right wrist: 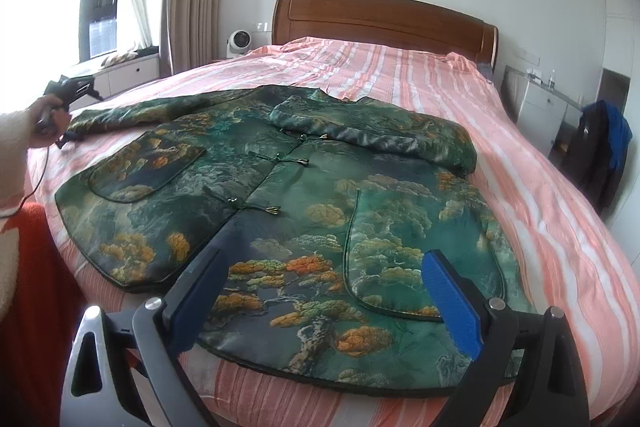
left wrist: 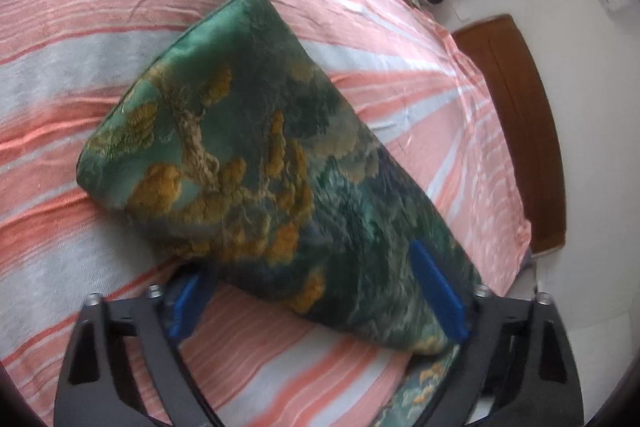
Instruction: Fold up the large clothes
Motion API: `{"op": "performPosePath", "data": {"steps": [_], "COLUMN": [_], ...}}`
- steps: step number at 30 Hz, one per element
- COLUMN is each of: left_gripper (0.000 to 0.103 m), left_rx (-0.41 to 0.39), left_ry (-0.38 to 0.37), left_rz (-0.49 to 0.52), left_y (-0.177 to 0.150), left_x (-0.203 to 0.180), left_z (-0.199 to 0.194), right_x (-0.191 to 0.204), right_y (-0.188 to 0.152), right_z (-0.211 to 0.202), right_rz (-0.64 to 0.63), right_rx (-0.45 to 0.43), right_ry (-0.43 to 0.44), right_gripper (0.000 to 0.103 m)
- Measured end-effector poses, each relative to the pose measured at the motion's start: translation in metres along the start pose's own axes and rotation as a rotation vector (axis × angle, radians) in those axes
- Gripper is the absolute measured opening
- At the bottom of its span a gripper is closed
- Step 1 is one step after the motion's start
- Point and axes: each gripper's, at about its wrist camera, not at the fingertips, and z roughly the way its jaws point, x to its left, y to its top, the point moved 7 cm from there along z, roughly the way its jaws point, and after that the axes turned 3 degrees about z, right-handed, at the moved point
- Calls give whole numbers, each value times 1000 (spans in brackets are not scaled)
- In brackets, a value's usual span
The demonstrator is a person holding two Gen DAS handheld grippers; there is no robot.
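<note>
1. One big green padded jacket with gold tree pictures (right wrist: 276,211) lies flat, front up, on the pink and white striped bed (right wrist: 560,211). Its hem is right under the jaws of the right gripper (right wrist: 324,299).
2. One sleeve is done, I think. The sleeve (right wrist: 372,135) on the far right of those jaws is already laid across the chest.
3. Most of the folding is still left. The other sleeve (left wrist: 248,155) sticks straight out, and the body is not folded at all.
4. The left gripper (left wrist: 320,291) has this sleeve between its blue pads, one pad (left wrist: 436,291) lying on top of the cloth and one below. The jaws look wide, so I cannot tell if they are pinching it.
5. The right gripper's jaws are wide apart and hold nothing.
6. The right camera shows the whole jacket, its knot buttons (right wrist: 300,161), both pockets, and the person's left hand (right wrist: 48,123) far off to the left with the other gripper.
7. The left camera shows only the sleeve up close. It reaches away from the jaws, with its cuff at the far end.
</note>
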Motion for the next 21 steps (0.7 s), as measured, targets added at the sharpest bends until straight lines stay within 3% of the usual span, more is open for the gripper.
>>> {"op": "performPosePath", "data": {"steps": [1, 2, 5, 8, 10, 13, 16, 19, 21], "left_gripper": [50, 15, 11, 11, 11, 11, 11, 11, 12], "left_rx": [-16, -32, -112, -190, -217, -238, -199, -109, -44], "left_ry": [38, 92, 157, 163, 113, 4, -118, -198, -196], "left_rz": [24, 66, 236, 560, 786, 1085, 1296, 1395, 1442], "left_y": [3, 6, 11, -4, -34, -108, -199, -278, -319], "left_x": [-1, -5, -51, -148, -221, -322, -394, -433, -443], "left_z": [1, 1, -16, -40, -55, -72, -70, -42, -12], "right_x": [2, 3, 3, -2, -7, -14, -19, -23, -28], "right_y": [-1, -2, -6, -11, -12, -12, -13, -15, -16], "right_z": [-1, -3, -7, -6, -3, -1, -5, -11, -12], "right_rz": [-7, -13, -11, 7, 31, 60, 72, 76, 83], "right_rx": [0, 0, -5, -5, -4, -4, -18, -29, -29], "right_ry": [0, -1, -4, -3, 4, 13, 11, 4, -1], "right_gripper": [96, 96, 96, 96, 96, 96, 96, 96, 96]}}
